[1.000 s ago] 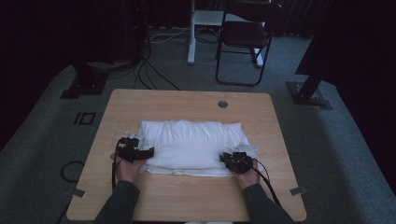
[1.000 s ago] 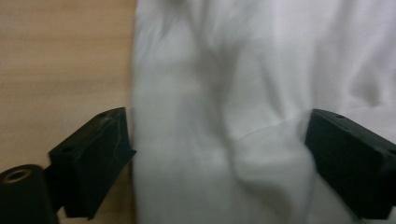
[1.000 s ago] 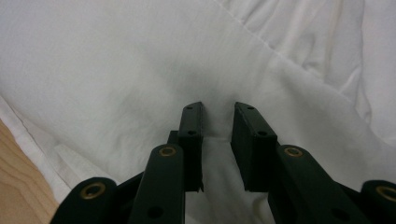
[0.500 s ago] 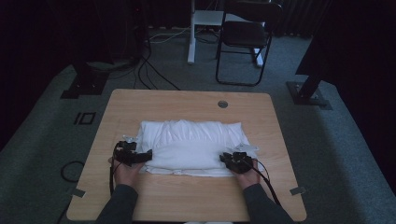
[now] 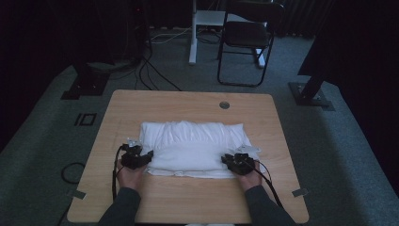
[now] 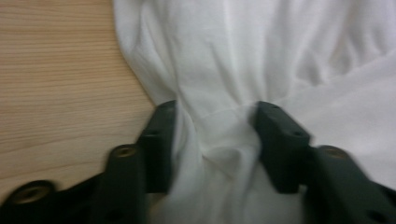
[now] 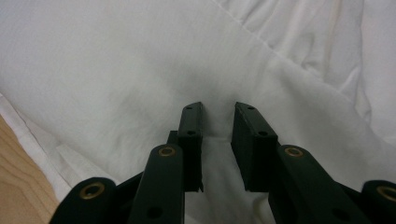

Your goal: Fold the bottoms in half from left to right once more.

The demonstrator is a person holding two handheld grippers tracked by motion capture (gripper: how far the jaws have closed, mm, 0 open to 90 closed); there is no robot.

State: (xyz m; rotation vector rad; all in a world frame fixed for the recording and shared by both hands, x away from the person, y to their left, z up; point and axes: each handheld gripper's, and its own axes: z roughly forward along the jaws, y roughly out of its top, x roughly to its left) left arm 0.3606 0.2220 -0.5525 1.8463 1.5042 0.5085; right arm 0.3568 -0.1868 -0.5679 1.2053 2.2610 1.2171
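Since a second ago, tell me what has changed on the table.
The left gripper moved in from the bare wood onto the left edge of the white cloth; its jaws have just been closing, and a fold of cloth now bunches between its fingers. The right gripper kept its pinch on the cloth's right side. The cloth lies folded as before on the table.

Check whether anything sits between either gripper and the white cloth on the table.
Nothing visible does. The left gripper has just been closing, with a bunched fold of the white cloth between its jaws. The right gripper pinches a ridge of it. Bare table lies around.
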